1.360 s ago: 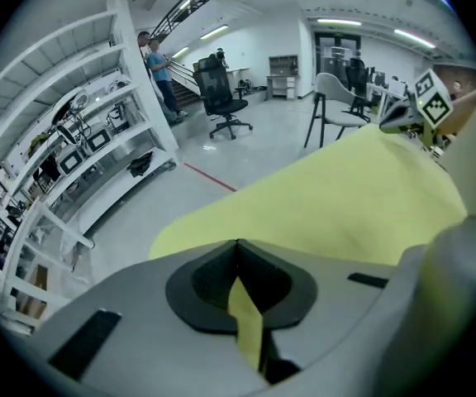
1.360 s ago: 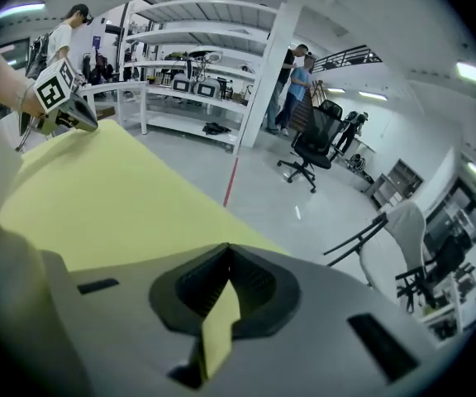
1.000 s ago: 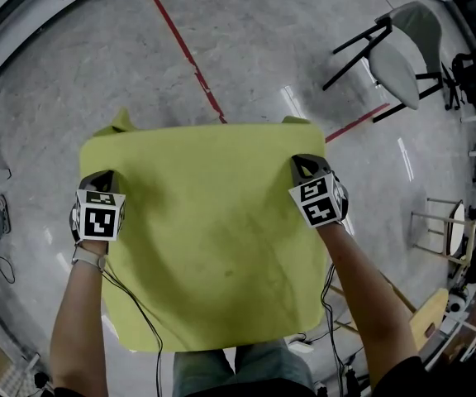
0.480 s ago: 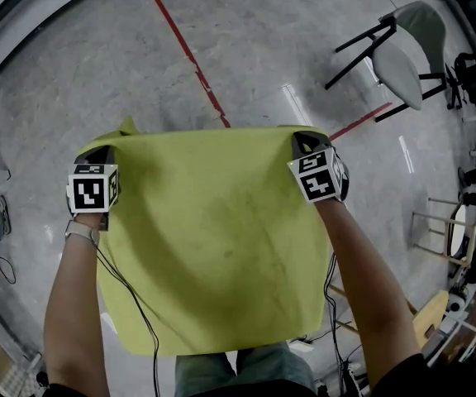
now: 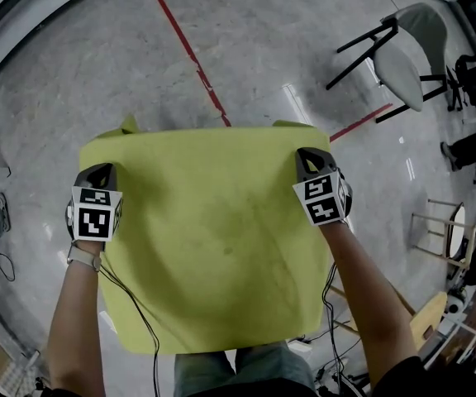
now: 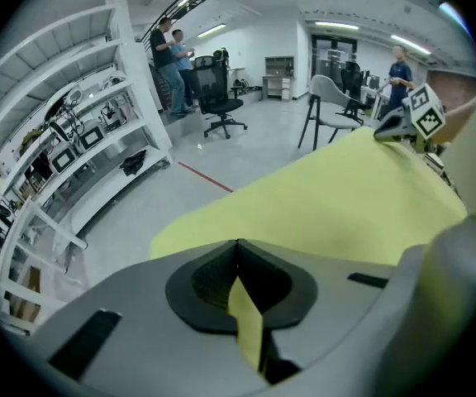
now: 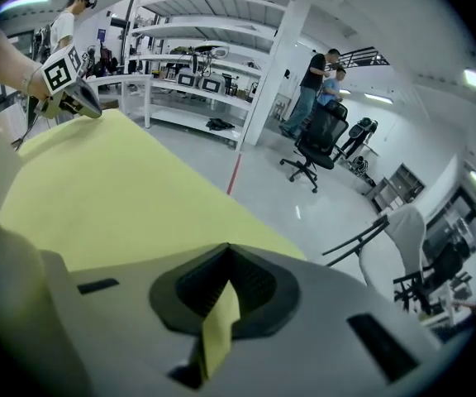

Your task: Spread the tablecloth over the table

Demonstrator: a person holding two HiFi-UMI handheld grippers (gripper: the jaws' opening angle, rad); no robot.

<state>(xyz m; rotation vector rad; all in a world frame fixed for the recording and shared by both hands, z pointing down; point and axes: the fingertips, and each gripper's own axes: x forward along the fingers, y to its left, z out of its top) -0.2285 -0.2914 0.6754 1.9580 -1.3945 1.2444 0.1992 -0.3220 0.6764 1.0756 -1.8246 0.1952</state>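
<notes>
Tablecloth (image 5: 213, 238) stretches flat above the floor (image 5: 246, 48) between left gripper (image 5: 102, 172) and right gripper (image 5: 308, 159), each clamped on a side edge. Best to lower both level with even tension; any counter beneath is hidden.

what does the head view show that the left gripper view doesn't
Only the head view: the whole tablecloth outline, the left tool from outside with its marker cube, and both forearms. Only the left gripper view: that tool's jaws shut on a fold of the cloth, plus white shelving, a black office chair and people standing by it. Both: the yellow cloth, the right tool, the white chair and the red floor line.
</notes>
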